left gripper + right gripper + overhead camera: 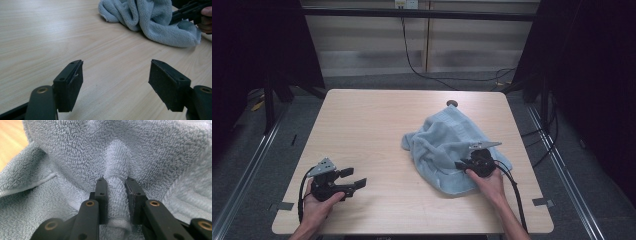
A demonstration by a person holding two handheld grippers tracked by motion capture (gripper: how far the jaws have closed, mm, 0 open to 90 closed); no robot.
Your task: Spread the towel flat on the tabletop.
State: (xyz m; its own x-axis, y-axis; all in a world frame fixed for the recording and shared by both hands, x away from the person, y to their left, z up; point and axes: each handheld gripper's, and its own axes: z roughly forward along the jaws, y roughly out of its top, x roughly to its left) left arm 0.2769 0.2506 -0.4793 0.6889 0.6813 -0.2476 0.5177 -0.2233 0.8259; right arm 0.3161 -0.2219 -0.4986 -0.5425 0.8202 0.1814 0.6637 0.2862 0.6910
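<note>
A light blue towel (447,145) lies crumpled on the right half of the wooden table (372,120). My right gripper (462,164) is at the towel's near right part, its jaws pinching a raised fold of the cloth (115,195) between the pads. The towel (150,152) spreads all around those jaws. My left gripper (354,179) rests in a hand near the table's front left, open, with bare wood between its pads (72,85). From there the towel (152,20) lies far off at the upper right, with the other gripper (187,11) beside it.
A small dark round fitting (452,103) sits at the table's far edge behind the towel. Black cables (422,65) run across the floor beyond the table. Dark frames stand to both sides.
</note>
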